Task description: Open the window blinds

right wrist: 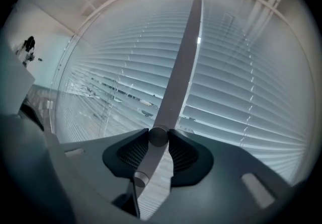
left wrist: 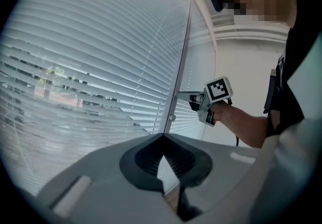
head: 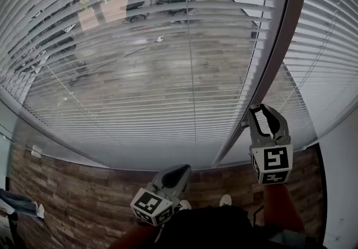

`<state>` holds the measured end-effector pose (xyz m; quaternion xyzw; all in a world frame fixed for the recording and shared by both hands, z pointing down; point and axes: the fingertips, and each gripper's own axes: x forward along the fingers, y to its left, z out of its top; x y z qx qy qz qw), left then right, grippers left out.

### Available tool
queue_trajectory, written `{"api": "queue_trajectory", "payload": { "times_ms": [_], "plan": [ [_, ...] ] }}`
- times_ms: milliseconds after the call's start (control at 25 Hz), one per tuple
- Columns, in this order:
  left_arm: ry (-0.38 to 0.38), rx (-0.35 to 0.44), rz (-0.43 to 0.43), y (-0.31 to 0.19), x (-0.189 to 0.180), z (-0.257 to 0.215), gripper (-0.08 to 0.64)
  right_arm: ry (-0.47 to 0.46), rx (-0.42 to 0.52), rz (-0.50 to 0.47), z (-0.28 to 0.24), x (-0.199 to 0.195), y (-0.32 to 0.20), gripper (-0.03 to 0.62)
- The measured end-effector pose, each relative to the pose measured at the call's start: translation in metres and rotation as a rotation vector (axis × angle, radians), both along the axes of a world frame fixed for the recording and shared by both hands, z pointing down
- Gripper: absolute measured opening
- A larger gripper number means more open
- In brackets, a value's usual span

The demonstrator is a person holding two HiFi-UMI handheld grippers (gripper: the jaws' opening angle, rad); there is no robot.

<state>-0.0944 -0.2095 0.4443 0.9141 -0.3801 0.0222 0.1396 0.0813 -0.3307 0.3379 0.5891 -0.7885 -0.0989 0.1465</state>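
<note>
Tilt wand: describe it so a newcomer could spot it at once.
Start at the white slatted blinds filling the view. Where two panels meet hangs the tilt wand, clamped in the right tongs. Unlike the thin cords beside it, it is a thick grey rod.

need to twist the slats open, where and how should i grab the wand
Grip the wand near its lower end, coming from the room side, fingers on either side. It is a round rod hanging before the blinds, so a cross grip should let you roll it. The right gripper holds it so.
</note>
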Motion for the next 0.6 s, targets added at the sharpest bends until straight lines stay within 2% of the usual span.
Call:
{"api": "queue_trajectory", "payload": {
  "times_ms": [200, 280, 440, 600],
  "plan": [
    [0.002, -0.002, -0.004, 0.000, -0.001, 0.001, 0.002, 0.144, 0.022, 0.024, -0.002, -0.003, 0.001, 0.150],
    [0.001, -0.006, -0.007, 0.000, -0.002, 0.000, 0.002, 0.131, 0.037, 0.026, -0.004, -0.005, 0.001, 0.153],
    [0.004, -0.006, -0.007, 0.000, -0.001, 0.002, 0.002, -0.074, 0.029, 0.011, -0.007, 0.000, 0.005, 0.192],
    [0.002, -0.005, -0.014, 0.001, -0.002, -0.001, 0.002, -0.495, -0.073, -0.018, -0.002, 0.010, 0.007, 0.196]
  ]
}}
